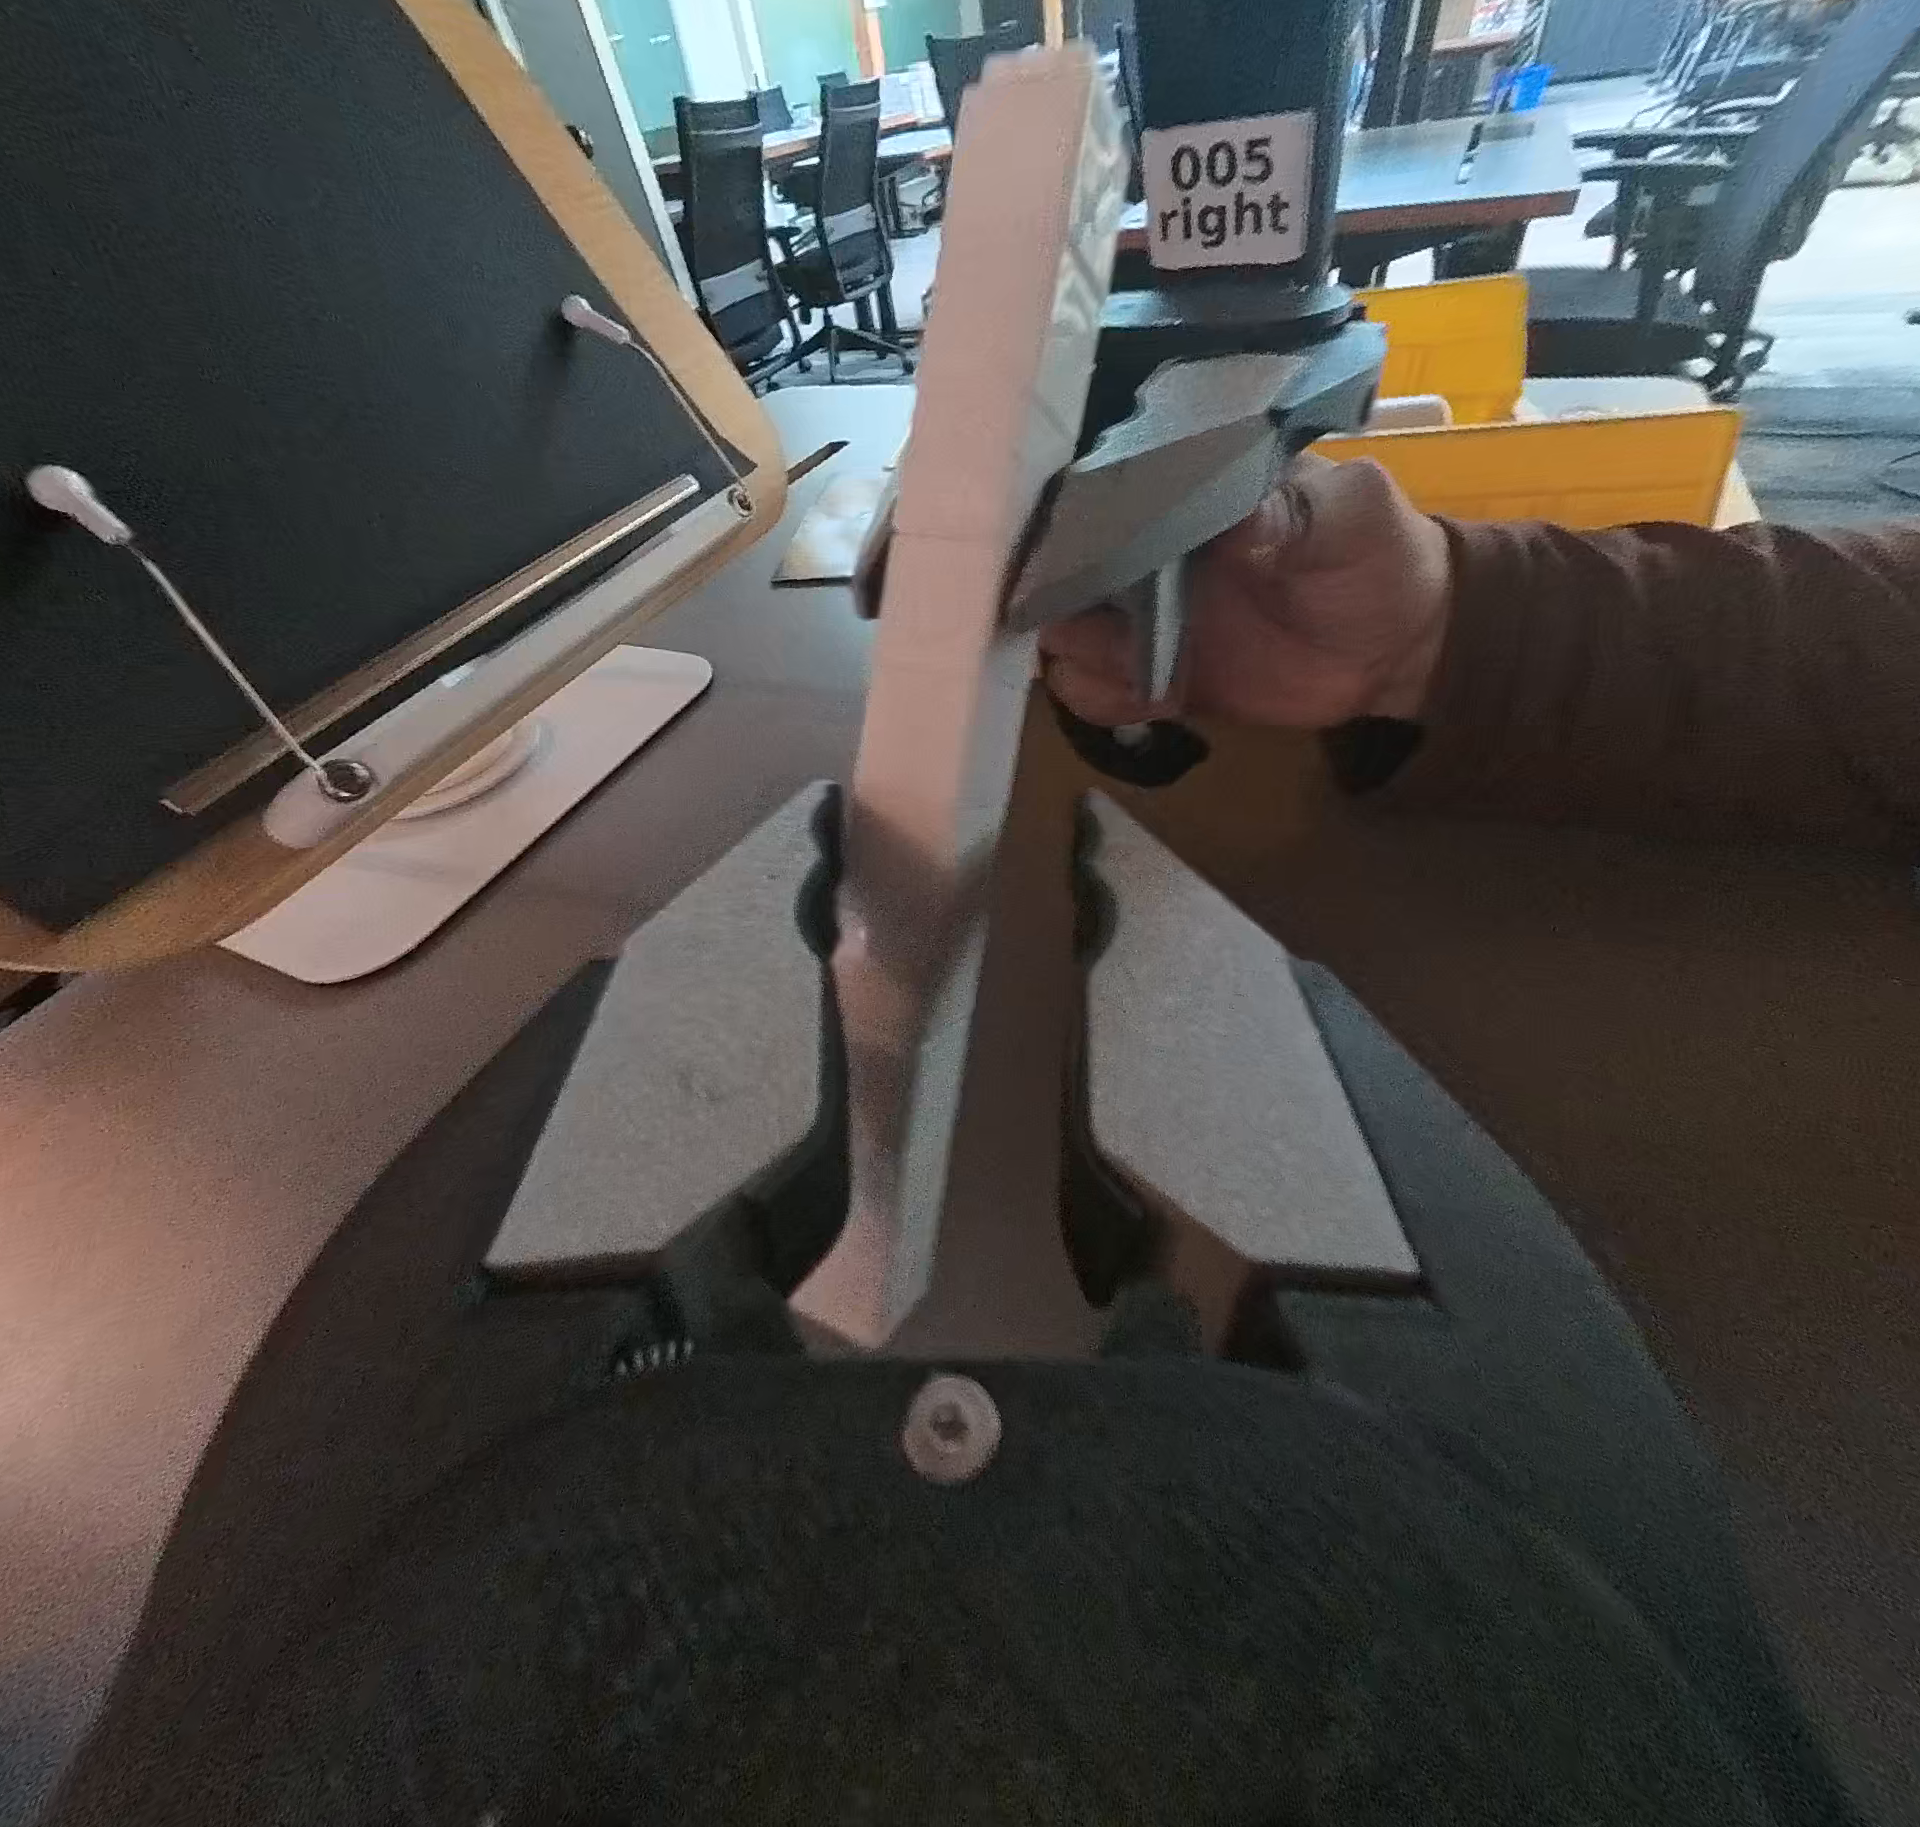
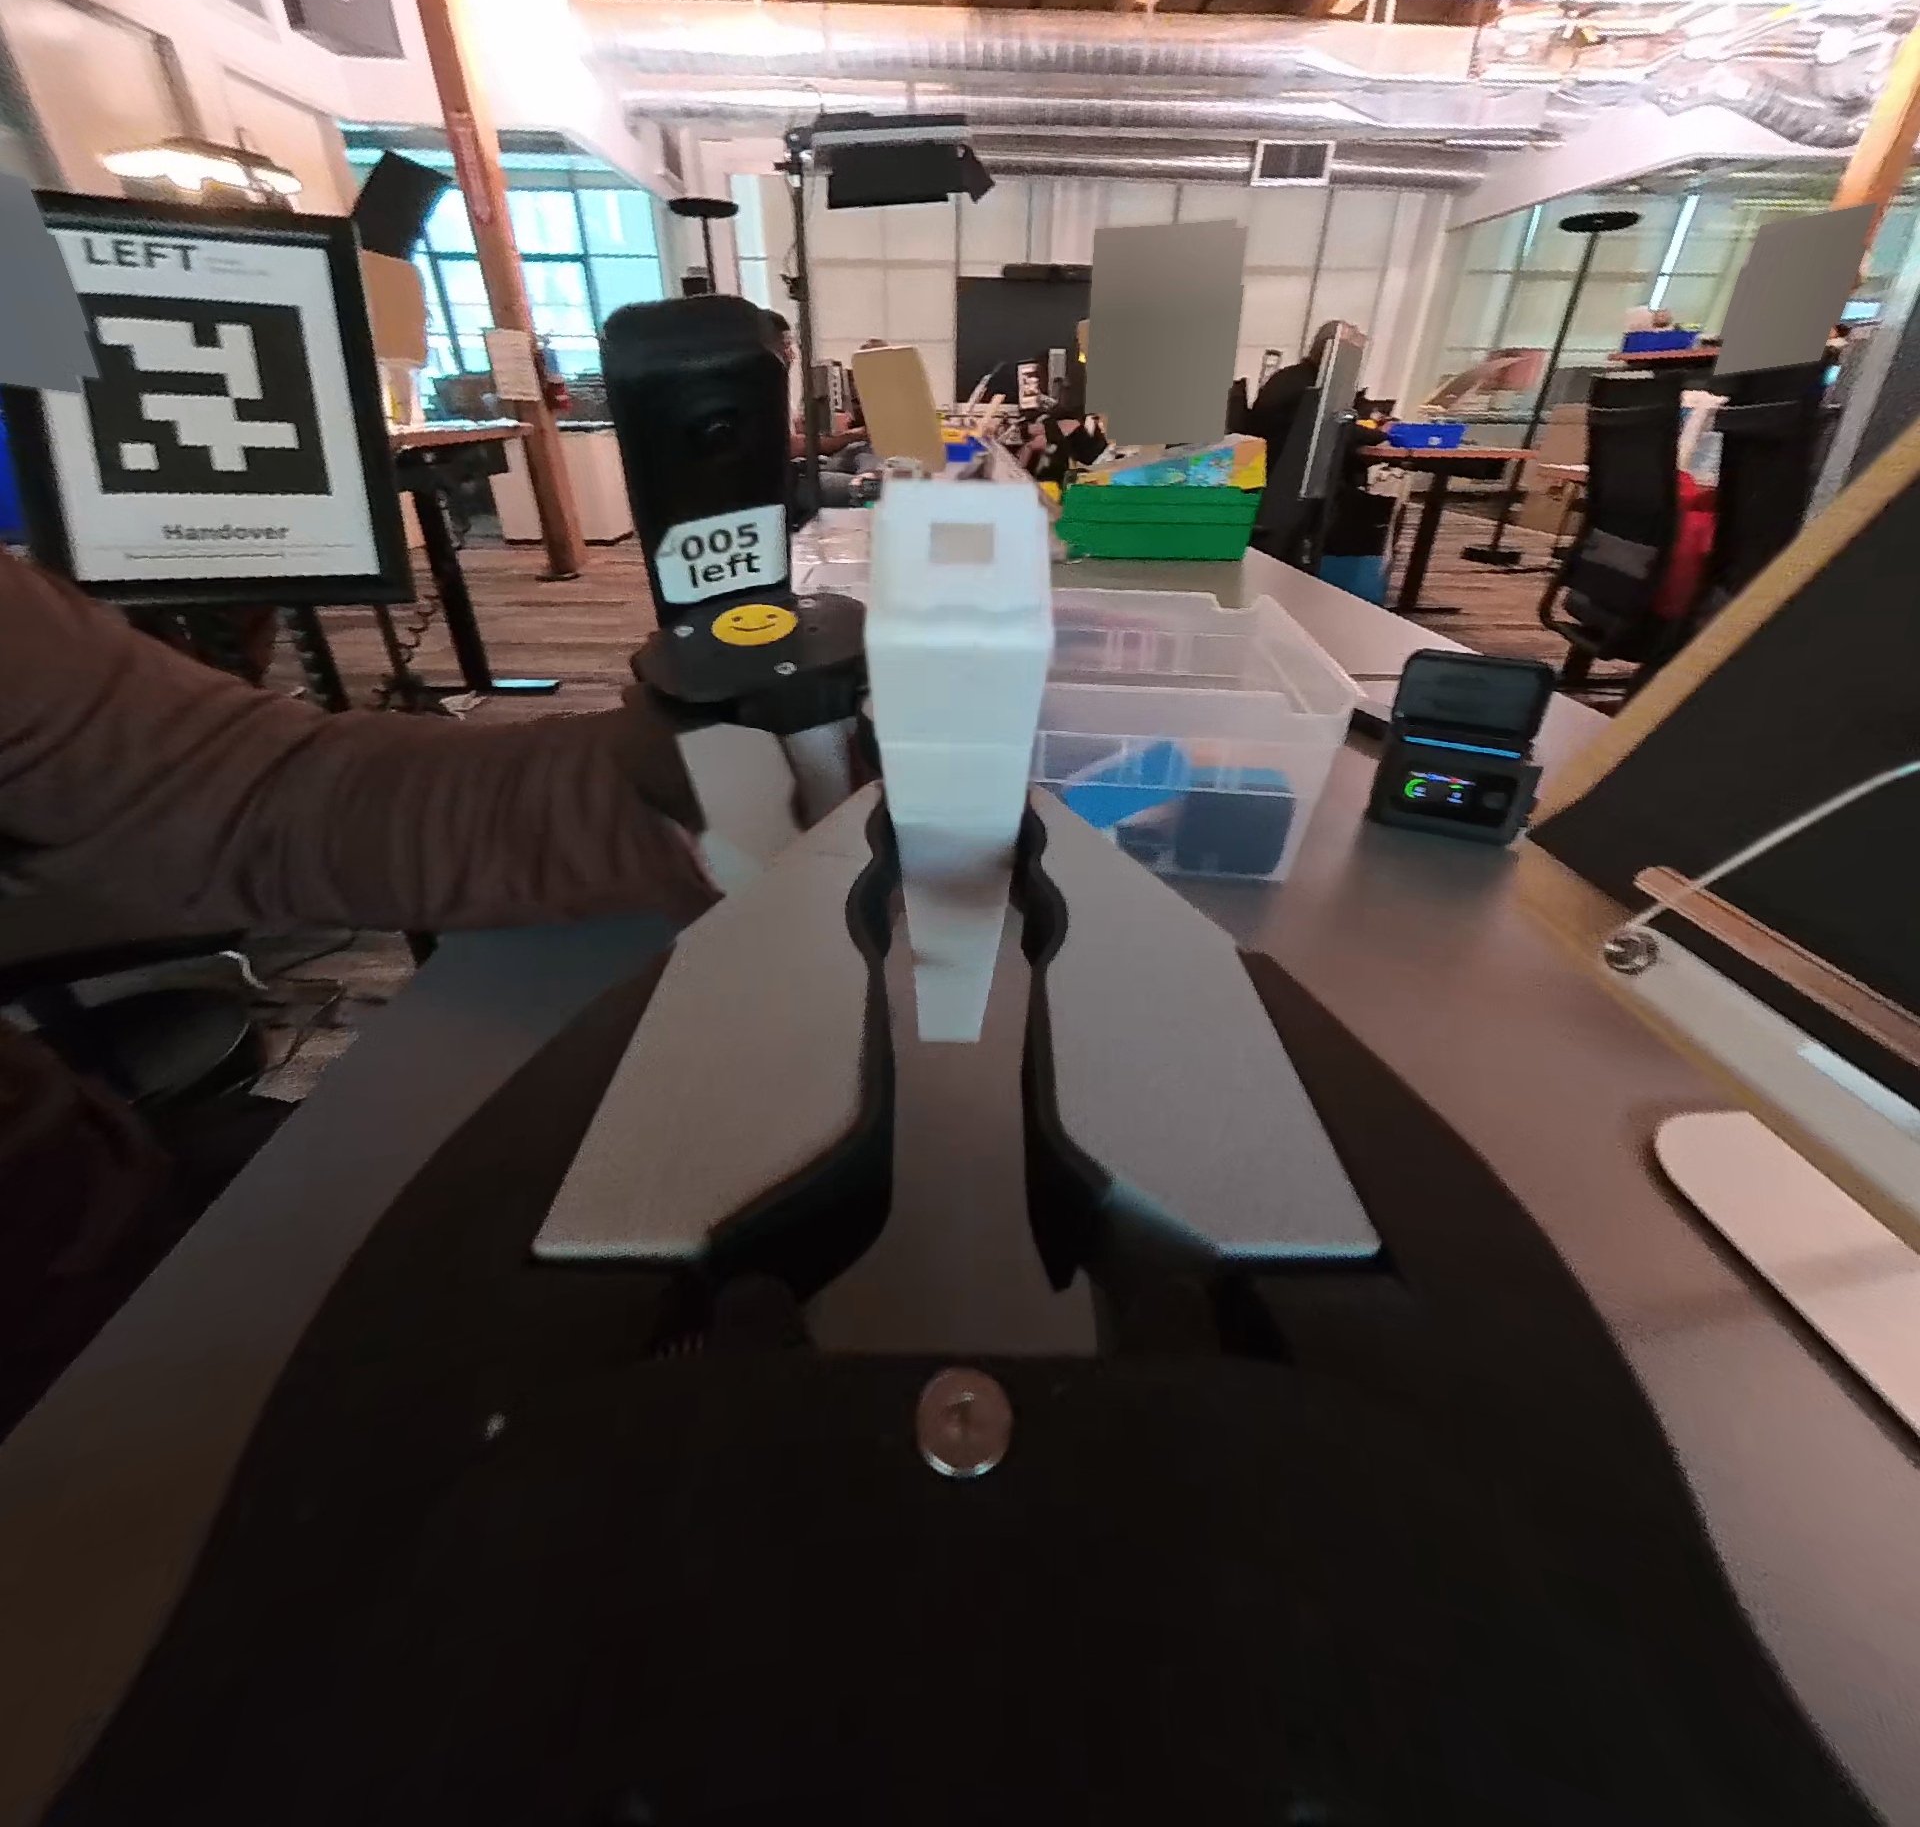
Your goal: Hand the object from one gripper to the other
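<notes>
A long white block [image 1: 966, 530] stands nearly upright between the two grippers above the dark table [image 1: 1558, 998]. My right gripper [image 1: 977, 551] comes in from the right and is shut on the block's middle, held by a hand [image 1: 1309, 614]. My left gripper [image 1: 956, 842] is open around the block's lower end. The block leans on its left finger [image 1: 727, 1050], and a gap shows at the right finger [image 1: 1195, 1050]. In the right wrist view the block [image 2: 956, 697] is clamped between my right gripper's [image 2: 956, 842] fingers. The left gripper [image 2: 790, 790] sits just behind it.
A book stand [image 1: 312, 375] with a black board, wooden rim and white base stands at the left, and shows at the right edge [image 2: 1766, 717] of the right wrist view. A clear bin [image 2: 1195, 717], a small black device [image 2: 1455, 759] and a framed sign [image 2: 208, 395] stand beyond. The grippers' ends are close to 4 centimetres from one another.
</notes>
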{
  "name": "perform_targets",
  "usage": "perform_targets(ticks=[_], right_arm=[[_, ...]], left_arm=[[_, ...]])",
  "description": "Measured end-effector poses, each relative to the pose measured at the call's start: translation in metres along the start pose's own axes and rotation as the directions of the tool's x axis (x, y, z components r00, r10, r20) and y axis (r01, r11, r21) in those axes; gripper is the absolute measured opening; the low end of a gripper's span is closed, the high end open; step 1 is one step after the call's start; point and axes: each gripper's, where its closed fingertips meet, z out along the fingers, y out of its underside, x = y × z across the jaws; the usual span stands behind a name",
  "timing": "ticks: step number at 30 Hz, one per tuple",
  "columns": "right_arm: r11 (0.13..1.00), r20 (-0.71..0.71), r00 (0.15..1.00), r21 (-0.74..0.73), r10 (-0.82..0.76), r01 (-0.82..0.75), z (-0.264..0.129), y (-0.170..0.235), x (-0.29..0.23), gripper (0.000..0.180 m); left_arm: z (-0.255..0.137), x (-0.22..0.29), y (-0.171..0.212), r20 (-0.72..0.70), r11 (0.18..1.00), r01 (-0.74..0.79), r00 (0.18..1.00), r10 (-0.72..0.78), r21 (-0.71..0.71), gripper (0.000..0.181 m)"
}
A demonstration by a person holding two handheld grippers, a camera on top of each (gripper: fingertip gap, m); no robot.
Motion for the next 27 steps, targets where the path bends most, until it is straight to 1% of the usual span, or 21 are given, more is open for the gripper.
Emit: perform_targets(ticks=[1, 4, 6, 7, 9, 11, 13, 15, 18, 22, 24, 27], right_arm=[[1.000, 0.011, 1.000, 0.003, 0.008, -0.008, 0.001, 0.000, -0.002, 0.019], [0.999, 0.009, 0.999, 0.005, 0.051, -0.051, 0.002, 0.002, 0.000, 0.020], [0.994, -0.027, 0.994, 0.000, 0.110, -0.110, 0.002, 0.006, 0.009, 0.022], [0.989, -0.058, 0.988, -0.006, 0.145, -0.146, 0.001, 0.009, 0.016, 0.029], [0.977, -0.112, 0.971, 0.005, 0.213, -0.214, 0.000, 0.013, 0.029, 0.056], [0.960, -0.132, 0.951, 0.021, 0.278, -0.278, 0.000, 0.017, 0.036, 0.067], [0.945, -0.139, 0.935, 0.035, 0.326, -0.325, 0.001, 0.019, 0.039, 0.072], [0.935, -0.136, 0.925, 0.044, 0.356, -0.353, 0.004, 0.021, 0.039, 0.071], [0.924, -0.158, 0.911, 0.031, 0.380, -0.380, 0.010, 0.028, 0.041, 0.068], [0.918, -0.125, 0.910, 0.017, 0.396, -0.397, 0.014, 0.029, 0.034, 0.048], [0.925, -0.162, 0.914, -0.011, 0.372, -0.379, 0.011, 0.034, 0.037, 0.039], [0.937, -0.182, 0.925, -0.044, 0.334, -0.347, 0.005, 0.035, 0.040, 0.027]], left_arm=[[0.000, -0.002, 0.003, 0.008, 1.000, -0.012, 1.000, 0.013, -0.014, 0.026], [0.003, -0.005, 0.008, 0.019, 0.998, -0.042, 0.999, 0.042, -0.047, 0.025], [0.004, -0.017, 0.010, 0.112, 0.992, -0.100, 0.988, 0.108, -0.071, 0.025], [0.004, -0.027, 0.011, 0.191, 0.985, -0.142, 0.969, 0.158, -0.098, 0.025], [-0.001, -0.049, 0.013, 0.348, 0.959, -0.222, 0.897, 0.273, -0.178, 0.025], [-0.009, -0.067, 0.011, 0.465, 0.908, -0.321, 0.782, 0.415, -0.269, 0.025], [-0.015, -0.077, 0.011, 0.513, 0.831, -0.407, 0.655, 0.555, -0.380, 0.025], [-0.013, -0.077, 0.013, 0.501, 0.770, -0.456, 0.586, 0.637, -0.446, 0.025], [-0.007, -0.072, 0.011, 0.486, 0.722, -0.499, 0.535, 0.692, -0.480, 0.025], [-0.001, -0.062, 0.008, 0.455, 0.650, -0.558, 0.464, 0.760, -0.516, 0.025], [0.002, -0.058, 0.008, 0.446, 0.632, -0.572, 0.449, 0.774, -0.522, 0.025], [0.004, -0.055, 0.010, 0.447, 0.655, -0.573, 0.480, 0.755, -0.492, 0.025]])
